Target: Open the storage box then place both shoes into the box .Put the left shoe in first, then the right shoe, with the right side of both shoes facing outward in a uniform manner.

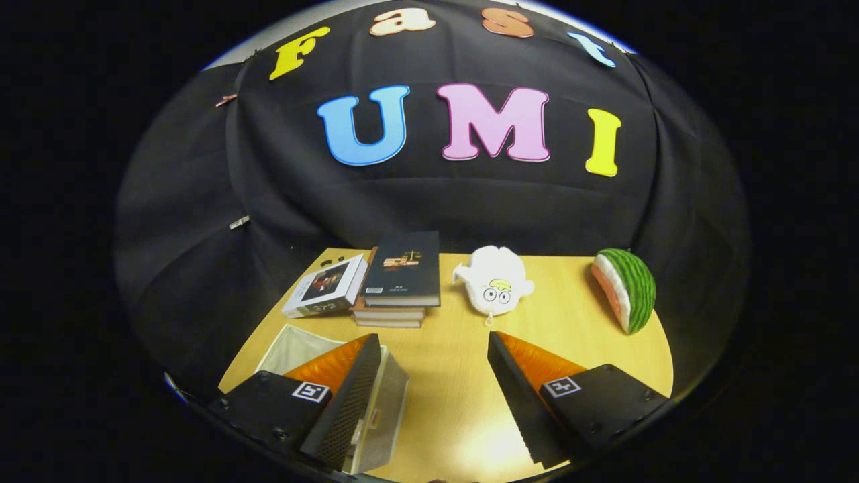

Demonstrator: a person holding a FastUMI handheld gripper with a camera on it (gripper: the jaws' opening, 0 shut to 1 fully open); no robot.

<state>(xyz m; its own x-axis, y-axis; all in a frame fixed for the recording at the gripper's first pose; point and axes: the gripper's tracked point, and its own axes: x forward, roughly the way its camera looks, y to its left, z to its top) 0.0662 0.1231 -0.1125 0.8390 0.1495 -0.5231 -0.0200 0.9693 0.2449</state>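
My gripper (pixel 434 342) is open above the yellow wooden table (pixel 456 376), with nothing between its two black and orange fingers. The storage box (pixel 295 345), a pale grey fabric box with its inside showing, sits under and beside the left finger (pixel 352 382). Its near wall (pixel 382 416) shows just right of that finger. The left finger hides much of the box. No shoe lies in the part of the box that I can see.
Beyond the fingers stands a stack of books (pixel 402 278) with a white book (pixel 327 285) leaning at its left. A white plush toy (pixel 494 280) lies to the right of the stack, and a watermelon-slice plush (pixel 627 288) farther right.
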